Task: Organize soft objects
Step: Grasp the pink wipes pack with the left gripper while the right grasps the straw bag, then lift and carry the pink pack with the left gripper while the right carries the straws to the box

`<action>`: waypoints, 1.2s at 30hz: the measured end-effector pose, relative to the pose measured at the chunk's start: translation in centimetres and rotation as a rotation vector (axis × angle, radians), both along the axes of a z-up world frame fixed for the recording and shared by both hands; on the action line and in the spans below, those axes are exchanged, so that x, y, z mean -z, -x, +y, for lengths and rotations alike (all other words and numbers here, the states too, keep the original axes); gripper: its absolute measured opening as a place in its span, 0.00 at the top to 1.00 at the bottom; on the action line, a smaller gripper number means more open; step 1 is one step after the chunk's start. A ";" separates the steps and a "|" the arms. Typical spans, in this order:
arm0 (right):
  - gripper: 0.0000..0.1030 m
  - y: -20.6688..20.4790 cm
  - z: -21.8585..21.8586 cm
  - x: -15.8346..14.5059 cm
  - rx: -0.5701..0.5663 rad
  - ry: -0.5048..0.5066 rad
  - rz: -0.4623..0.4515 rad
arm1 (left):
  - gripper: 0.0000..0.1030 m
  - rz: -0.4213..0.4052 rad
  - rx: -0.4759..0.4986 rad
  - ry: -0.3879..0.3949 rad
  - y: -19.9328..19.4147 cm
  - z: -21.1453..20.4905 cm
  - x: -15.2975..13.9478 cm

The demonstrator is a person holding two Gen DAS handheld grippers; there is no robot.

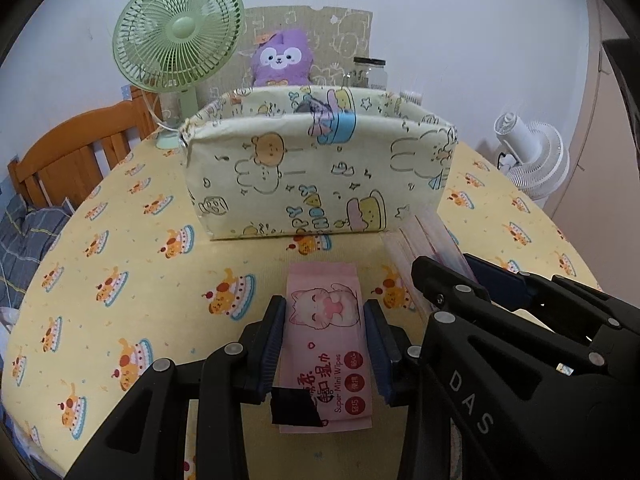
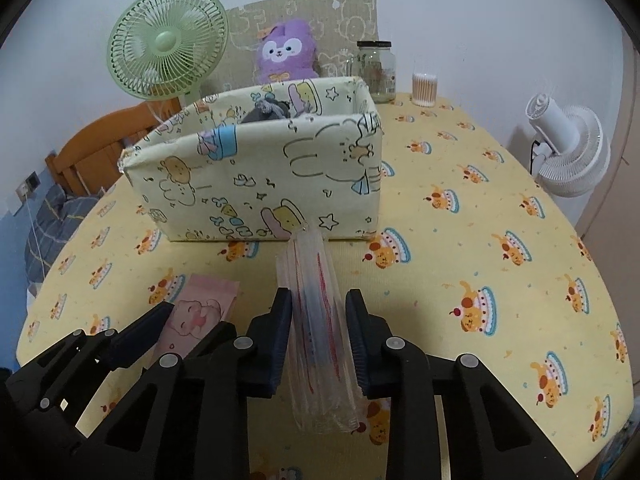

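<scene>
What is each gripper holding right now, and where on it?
Left gripper clamps the pink wipes pack across its long sides, mid-length. Right gripper clamps the clear plastic packet by its sides.

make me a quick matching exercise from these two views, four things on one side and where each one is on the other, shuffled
Things:
1. pink pack of mini wipes with a cat face
2. clear plastic packet with red lines
3. purple plush toy
4. dark grey soft item

Places:
A. inside the cream cartoon-print fabric box
B. between the right gripper fingers
C. behind the box, against the cardboard sheet
D. between the left gripper fingers

Pairs: 1-D, 2-B, 3-C, 4-A
</scene>
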State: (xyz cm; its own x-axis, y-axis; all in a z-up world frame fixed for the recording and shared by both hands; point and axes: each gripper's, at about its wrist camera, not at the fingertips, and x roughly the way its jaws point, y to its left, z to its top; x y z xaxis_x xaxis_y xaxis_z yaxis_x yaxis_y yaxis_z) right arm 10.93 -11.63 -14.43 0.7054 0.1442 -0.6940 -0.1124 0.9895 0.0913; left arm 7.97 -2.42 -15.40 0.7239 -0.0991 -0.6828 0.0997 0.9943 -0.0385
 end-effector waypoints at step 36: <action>0.71 3.1 0.1 -9.5 0.025 -0.014 -0.186 | 0.61 -0.181 0.003 0.026 2.3 0.3 -9.0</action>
